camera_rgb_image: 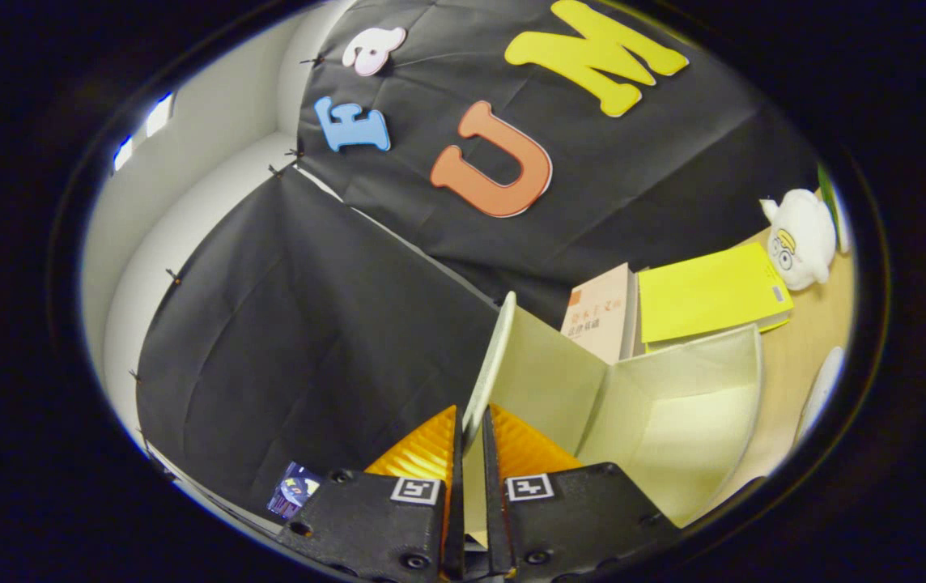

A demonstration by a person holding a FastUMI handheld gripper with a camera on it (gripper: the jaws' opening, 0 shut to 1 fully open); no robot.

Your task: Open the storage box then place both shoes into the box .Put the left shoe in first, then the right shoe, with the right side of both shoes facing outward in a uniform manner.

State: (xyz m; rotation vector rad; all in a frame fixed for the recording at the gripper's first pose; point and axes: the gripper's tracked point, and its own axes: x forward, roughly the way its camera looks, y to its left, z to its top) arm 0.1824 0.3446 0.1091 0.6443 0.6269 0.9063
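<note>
Gripper [471, 441] pinches the box lid's [489, 364] edge, box [673, 413] at 3 o'clock; better to swing the lid fully back, grip firm, before fetching shoes.

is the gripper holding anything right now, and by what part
Yes. The gripper is shut on the box lid, both fingers pinching its thin front edge, with the lid swung up off the open box.

Even, fairly bright indoor light falls from above; two bright white window-like patches [139, 134] glow far beyond the fingers. The pale cream box interior [673, 421] shows soft shading and no glare. Fisheye bending curves and softens everything toward the rim.
</note>
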